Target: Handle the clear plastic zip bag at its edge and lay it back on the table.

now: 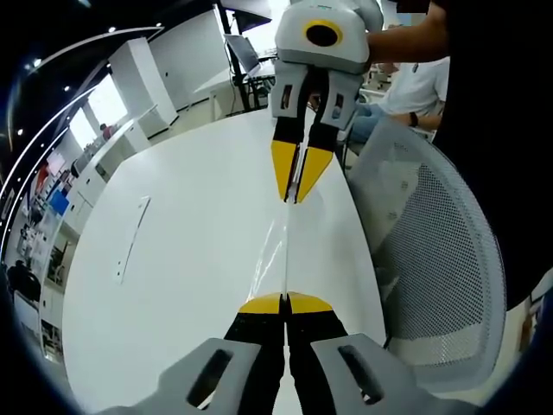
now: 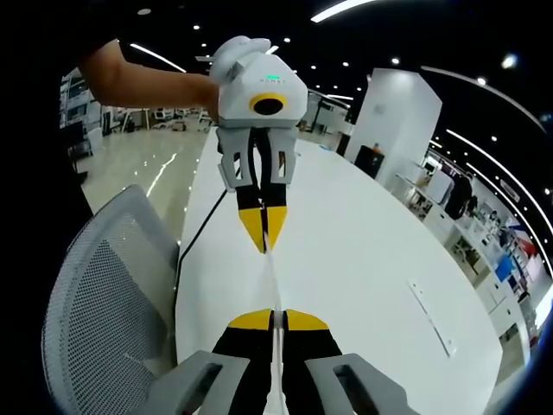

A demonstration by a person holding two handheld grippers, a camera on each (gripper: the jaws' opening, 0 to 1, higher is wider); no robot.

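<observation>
left gripper point(image 1: 284, 302): jaws closed on one edge of clear zip bag point(image 1: 275, 251) | right gripper point(image 2: 276, 318): jaws closed on opposite edge | bag stretched edge-on between them above white table point(image 1: 190, 251)

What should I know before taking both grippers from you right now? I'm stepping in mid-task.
Left gripper: shut on one edge of the clear zip bag.
Right gripper: shut on the opposite edge.
The bag hangs stretched edge-on between the two, above the white table, not resting on it. A mesh chair stands at the table's edge.
Done: bag picked up by its edges.
Left: lower it flat onto the table, then open both grippers and back away.
</observation>
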